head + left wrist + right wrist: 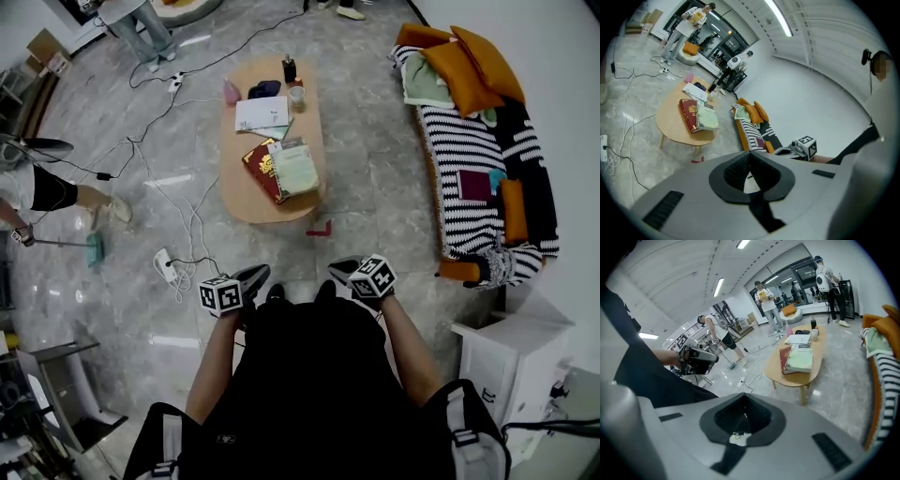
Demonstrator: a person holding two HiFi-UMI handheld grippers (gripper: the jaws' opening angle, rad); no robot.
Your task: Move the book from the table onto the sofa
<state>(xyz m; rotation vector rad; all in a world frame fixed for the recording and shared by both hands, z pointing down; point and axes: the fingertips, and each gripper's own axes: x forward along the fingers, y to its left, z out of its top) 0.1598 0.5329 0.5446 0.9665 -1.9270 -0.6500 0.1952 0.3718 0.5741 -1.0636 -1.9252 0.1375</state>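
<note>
A pale green book (296, 169) lies partly on a red book (260, 166) at the near end of the oval wooden table (246, 202). The striped sofa (473, 155) stands to the right, with orange cushions at its far end. Both grippers are held low in front of the person, well short of the table. My left gripper (255, 275) and my right gripper (342, 266) are shut and hold nothing. From the left gripper view the shut jaws frame the green book (707, 117) and sofa (752, 131). The right gripper view shows the green book (800, 359) ahead.
Papers (261, 114), a cup (296, 95) and a bottle (289, 67) sit on the table's far half. Cables and a power strip (167, 267) lie on the floor at left. A red object (320, 229) lies by the table. A white cabinet (511, 347) stands near right. People stand around.
</note>
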